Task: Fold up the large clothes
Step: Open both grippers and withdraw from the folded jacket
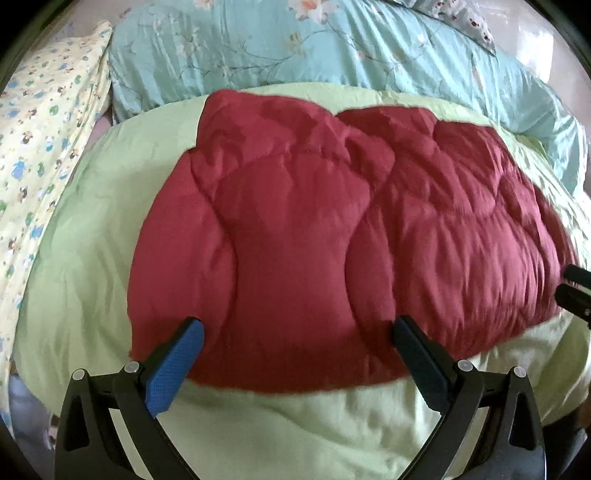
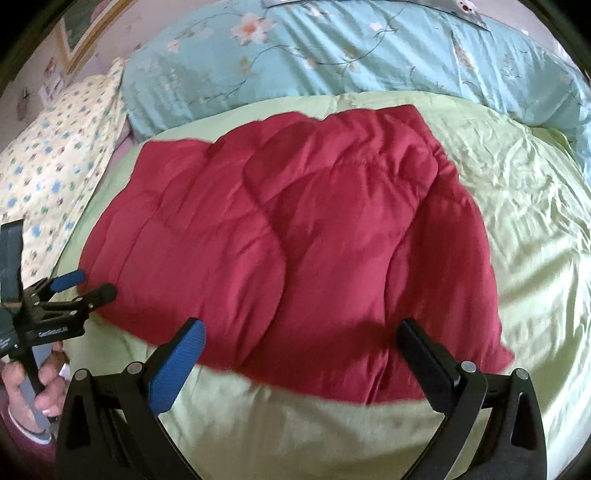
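While both grippers hover at the near edge, the red padded garment [image 1: 332, 236] lies folded flat on the pale green quilt [image 1: 92, 258] that covers the bed. Garment surface is quilted and puffy, with curved seams running front to back; one layer overlaps another along a diagonal line through the middle. It sits roughly centred on the green quilt, with green fabric showing all round it.

Left gripper [image 1: 297, 345]: jaws spread wide, nothing between them. Blue pad [image 1: 173, 369] faces inward on one finger; the other finger looks dark. Fingertips sit over the garment's near hem; contact with the cloth cannot be told. In the right wrist view the same gripper [image 2: 83, 284] shows at the garment's left corner, jaws apart, held by a hand [image 2: 35, 384] with a maroon cuff.

Right gripper [image 2: 301, 345]: jaws also wide, empty. Tips sit over the near hem toward the garment's right corner. Its finger ends appear at the far right edge of the left wrist view [image 1: 574, 291], blurred.

Surroundings: light blue floral duvet [image 2: 332, 51] bunched along the far side of the bed; yellow patterned pillow [image 2: 55, 147] at the far left; a framed picture [image 2: 85, 26] on the wall beyond.
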A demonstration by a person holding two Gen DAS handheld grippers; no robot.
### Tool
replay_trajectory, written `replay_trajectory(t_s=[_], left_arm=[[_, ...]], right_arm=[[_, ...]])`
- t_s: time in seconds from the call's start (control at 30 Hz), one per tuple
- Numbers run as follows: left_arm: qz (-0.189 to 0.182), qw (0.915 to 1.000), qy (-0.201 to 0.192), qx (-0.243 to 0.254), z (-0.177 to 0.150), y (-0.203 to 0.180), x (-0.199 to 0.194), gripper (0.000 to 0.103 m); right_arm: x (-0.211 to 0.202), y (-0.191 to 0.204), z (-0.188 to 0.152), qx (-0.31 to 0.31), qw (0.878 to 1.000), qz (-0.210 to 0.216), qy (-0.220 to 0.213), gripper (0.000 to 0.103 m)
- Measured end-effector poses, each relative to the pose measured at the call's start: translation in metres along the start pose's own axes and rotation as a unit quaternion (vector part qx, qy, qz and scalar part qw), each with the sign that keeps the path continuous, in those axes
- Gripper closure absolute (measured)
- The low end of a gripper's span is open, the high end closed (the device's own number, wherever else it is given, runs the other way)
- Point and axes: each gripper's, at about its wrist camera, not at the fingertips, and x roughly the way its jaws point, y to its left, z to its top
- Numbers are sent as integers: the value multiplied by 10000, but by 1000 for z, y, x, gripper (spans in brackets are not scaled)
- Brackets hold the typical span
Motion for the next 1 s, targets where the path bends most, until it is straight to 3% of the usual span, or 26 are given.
replay_trajectory(t_s=[0.33, 0.67, 0.8, 1.0], left_arm=[[5, 9998, 214, 3, -37, 0, -17, 1], [62, 9984, 345, 450, -64, -13, -38, 1], [103, 9977, 108, 665, -61, -14, -71, 1], [271, 9963, -321, 744, -42, -21, -118, 1]], right_arm=[[-24, 13, -38, -115, 9999, 66, 97, 0], [-25, 31, -67, -449, 9963, 232, 691, 0], [-49, 38, -67, -636, 9951, 244, 719, 0], [-91, 43, -41, -698, 9971, 182, 235, 0]])
